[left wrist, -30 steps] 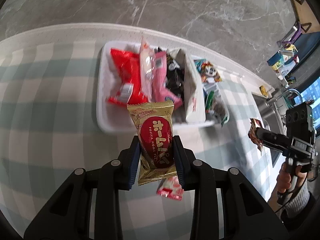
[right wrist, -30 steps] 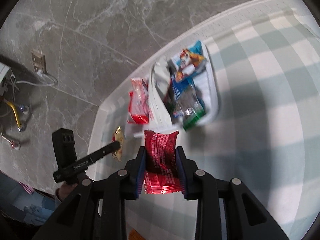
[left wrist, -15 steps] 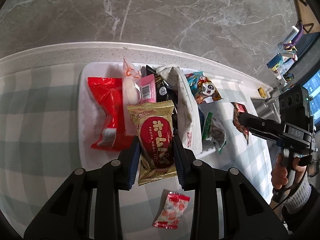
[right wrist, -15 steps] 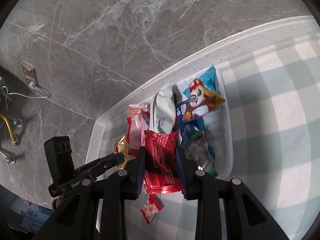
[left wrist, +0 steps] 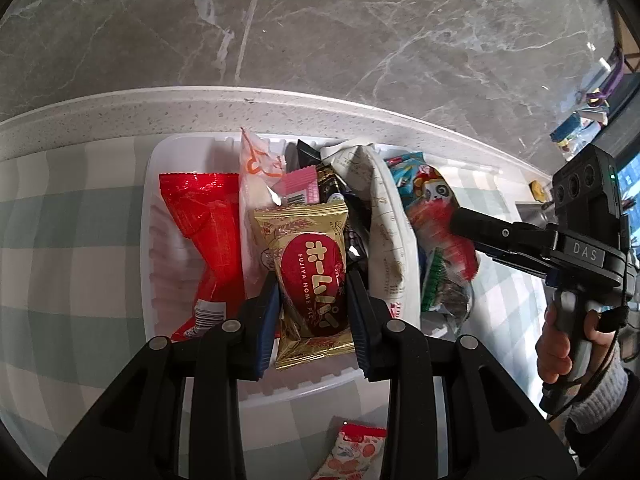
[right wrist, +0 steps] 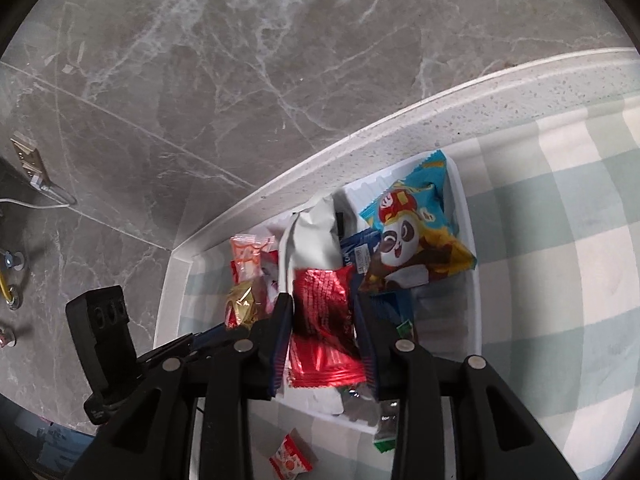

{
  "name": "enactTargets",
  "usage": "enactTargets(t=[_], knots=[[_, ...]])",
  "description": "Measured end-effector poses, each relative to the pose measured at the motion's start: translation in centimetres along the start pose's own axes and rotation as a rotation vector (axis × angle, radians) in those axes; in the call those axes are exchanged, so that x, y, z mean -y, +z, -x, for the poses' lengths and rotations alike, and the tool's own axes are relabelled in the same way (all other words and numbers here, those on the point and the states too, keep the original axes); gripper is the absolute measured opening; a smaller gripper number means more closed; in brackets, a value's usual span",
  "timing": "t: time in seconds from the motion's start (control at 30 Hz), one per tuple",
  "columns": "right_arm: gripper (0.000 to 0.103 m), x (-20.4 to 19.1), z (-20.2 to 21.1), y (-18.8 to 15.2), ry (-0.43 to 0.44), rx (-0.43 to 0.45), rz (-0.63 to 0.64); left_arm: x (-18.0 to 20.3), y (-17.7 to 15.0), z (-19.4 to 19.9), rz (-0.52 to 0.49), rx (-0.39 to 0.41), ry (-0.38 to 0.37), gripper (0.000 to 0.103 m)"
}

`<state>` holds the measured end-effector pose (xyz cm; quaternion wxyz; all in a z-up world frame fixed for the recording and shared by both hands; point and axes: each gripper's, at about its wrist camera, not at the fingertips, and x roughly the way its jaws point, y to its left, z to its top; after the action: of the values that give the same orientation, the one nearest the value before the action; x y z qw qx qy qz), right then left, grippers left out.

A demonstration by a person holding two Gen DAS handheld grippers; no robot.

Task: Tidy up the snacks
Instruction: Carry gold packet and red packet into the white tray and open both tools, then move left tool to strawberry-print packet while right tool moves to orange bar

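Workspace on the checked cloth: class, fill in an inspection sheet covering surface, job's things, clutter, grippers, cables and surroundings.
Surface: green-and-white checked tablecloth on a white speckled counter.
Job's things: white plastic tray crowded with snack packets; gold Fujiya Home Pie packet and red foil packet held over it.
Clutter: small red-and-white candy packet on the cloth outside the tray.
Grippers: left hand-held gripper shut on the gold packet; right hand-held gripper shut on the red packet.
Cables: white cable at a wall socket.
Surroundings: grey marble wall.
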<state>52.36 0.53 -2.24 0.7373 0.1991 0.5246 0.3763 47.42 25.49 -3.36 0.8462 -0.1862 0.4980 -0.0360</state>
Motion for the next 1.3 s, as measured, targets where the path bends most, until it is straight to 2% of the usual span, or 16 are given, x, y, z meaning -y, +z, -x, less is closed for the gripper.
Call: enactTargets(t=[0.07,0.23,0.37,0.7,1.1,1.3], knots=[[0.042,0.1,0.0,-0.1,-0.005,0.003,-0.001,0.1,0.1,-0.2,-0.008,-0.002,0.009,0.03],[0.043,0.4,0.7,-0.5,0.0,0.015,-0.004,0.8,0.2,-0.6,-0.016,0.01,0.028,0.031],[0.045,0.3,1.8,-1.1,-0.002,0.032,0.005,1.0,0.2,-0.1,-0.018,0.037,0.045,0.04],[0.047,-0.5,5.1,-3.7,-0.027,0.07,0.053,1.6,-0.8,3.0,-0.02,0.092,0.063,0.041],[0.049,-2.1,9.5,-8.4,-0.032,0.102,0.122,1.2,-6.1,6.9,-0.014,0.087,0.076,0.041],[0.054,-4.7,9.8,-13.3,-0.059,0.032,0.29,1.8,-9.7,7.7,-0.043,0.061,0.085,0.042]])
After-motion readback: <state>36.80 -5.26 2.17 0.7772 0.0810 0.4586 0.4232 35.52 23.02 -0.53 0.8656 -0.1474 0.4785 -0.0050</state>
